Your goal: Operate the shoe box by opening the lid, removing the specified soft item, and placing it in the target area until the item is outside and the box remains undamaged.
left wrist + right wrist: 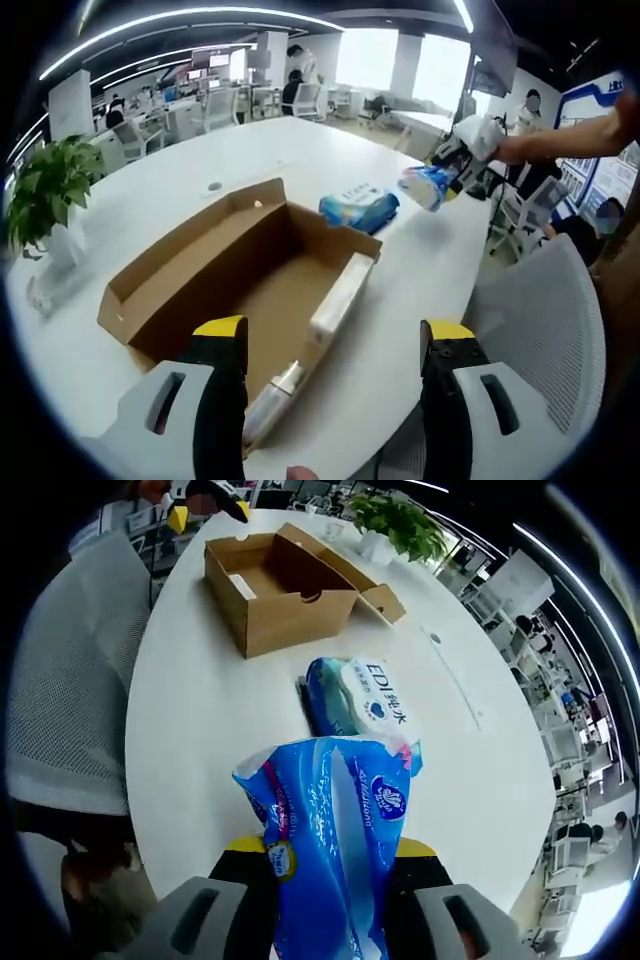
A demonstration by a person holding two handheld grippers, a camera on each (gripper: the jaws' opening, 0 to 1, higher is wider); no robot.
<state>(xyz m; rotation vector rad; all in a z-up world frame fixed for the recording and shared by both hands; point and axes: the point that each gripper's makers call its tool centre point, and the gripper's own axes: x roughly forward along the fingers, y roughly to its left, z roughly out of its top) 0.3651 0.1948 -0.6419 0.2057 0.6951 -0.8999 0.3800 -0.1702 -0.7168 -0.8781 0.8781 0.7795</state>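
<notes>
The brown shoe box (250,270) lies open on the white table (290,150), its lid folded out to the left. Inside, a white packet (340,296) leans on the right wall. My left gripper (335,340) hovers open over the box's near corner, nothing between its yellow-tipped jaws. My right gripper (330,855) is shut on a soft blue tissue pack (335,800), held above the table. In the left gripper view that pack (428,186) hangs from the right gripper (452,168) beyond the box. Another blue tissue pack (358,702) (358,208) lies on the table between them.
A potted plant (45,195) stands at the table's left edge, also seen past the box (400,522). A grey mesh chair (545,320) (70,670) sits by the table's near edge. A second, clear-wrapped packet (268,403) lies at the box's near corner. Office desks and people fill the background.
</notes>
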